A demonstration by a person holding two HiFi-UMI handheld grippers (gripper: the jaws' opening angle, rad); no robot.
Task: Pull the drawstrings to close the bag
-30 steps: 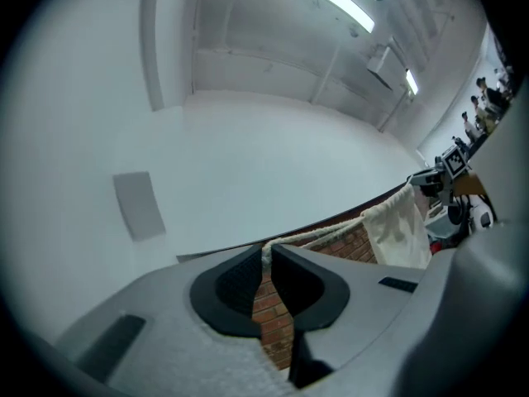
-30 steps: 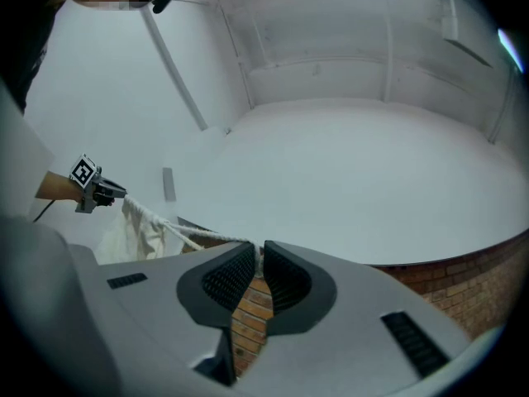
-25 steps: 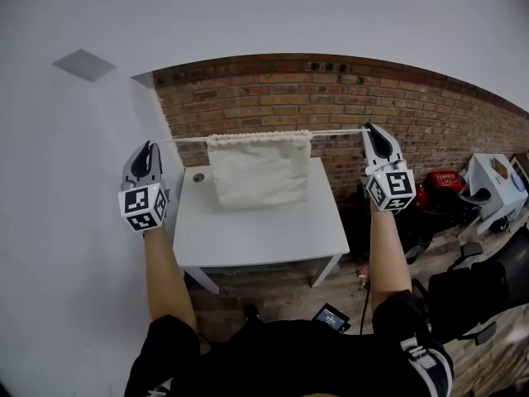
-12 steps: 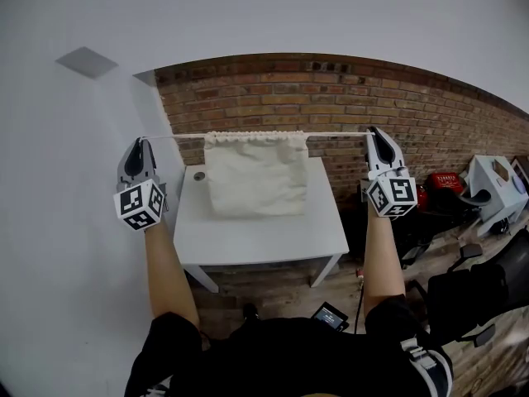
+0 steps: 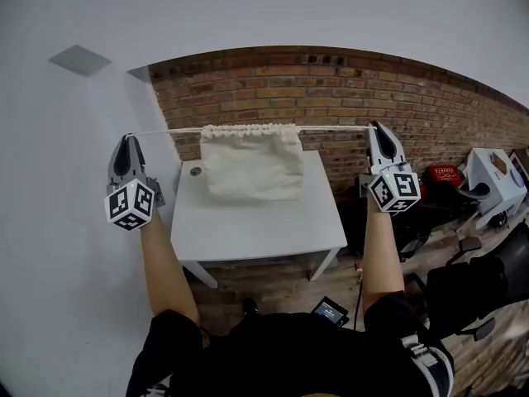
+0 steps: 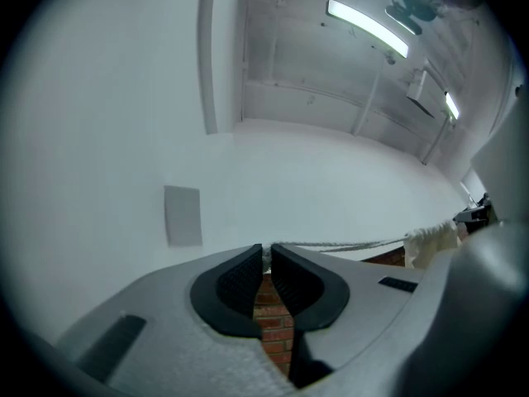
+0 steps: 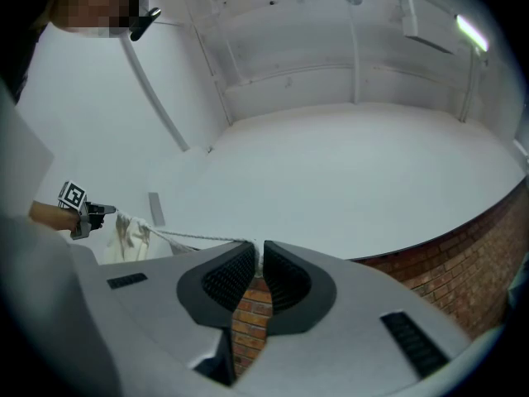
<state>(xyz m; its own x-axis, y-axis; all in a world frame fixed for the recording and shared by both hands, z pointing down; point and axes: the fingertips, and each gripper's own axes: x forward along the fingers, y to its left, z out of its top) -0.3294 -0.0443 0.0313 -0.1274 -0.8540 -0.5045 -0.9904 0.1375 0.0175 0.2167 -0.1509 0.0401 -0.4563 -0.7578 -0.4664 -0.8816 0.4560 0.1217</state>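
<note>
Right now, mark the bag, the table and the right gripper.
bag (image 5: 252,172), head view, middle of the cloth body.
table (image 5: 256,230), head view, bare top in front of the bag.
right gripper (image 5: 376,127), head view, between its fingertips.

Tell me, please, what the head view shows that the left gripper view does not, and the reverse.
Only the head view shows the white table, the whole bag over it, and the person's forearms. Only the left gripper view shows the ceiling strip light and, close up, the left gripper pinched shut on the drawstring. Both show that drawstring running taut to the bag's gathered top, and the brick wall.
</note>
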